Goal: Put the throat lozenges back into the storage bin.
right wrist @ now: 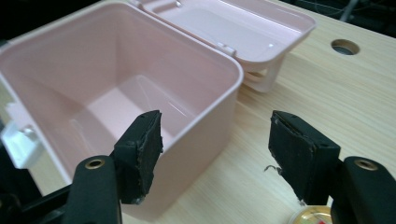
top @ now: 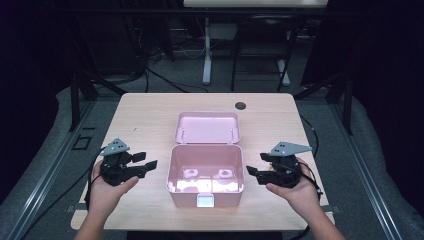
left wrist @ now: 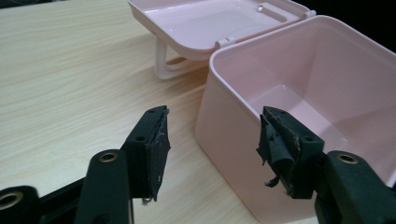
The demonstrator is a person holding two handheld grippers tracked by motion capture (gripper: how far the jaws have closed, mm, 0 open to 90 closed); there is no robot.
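We've got the pink box (top: pixel 205 172) sitting open mid-worktop (top: pixel 140 112), lid (top: pixel 207 127) flopped behind it. Left gripper (top: pixel 145 162) and right gripper (top: pixel 254 174) flank it, jaws apart, holding nothing.

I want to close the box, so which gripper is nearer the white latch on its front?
Right, narrowly. The right gripper sits right of the latch; the left gripper sits farther off, left and slightly behind.

Each black hand-held gripper (top: pixel 146 163) (top: pixel 254 173) carries a grey three-cornered plate, brass-ringed screw holes and frayed jaw pads.
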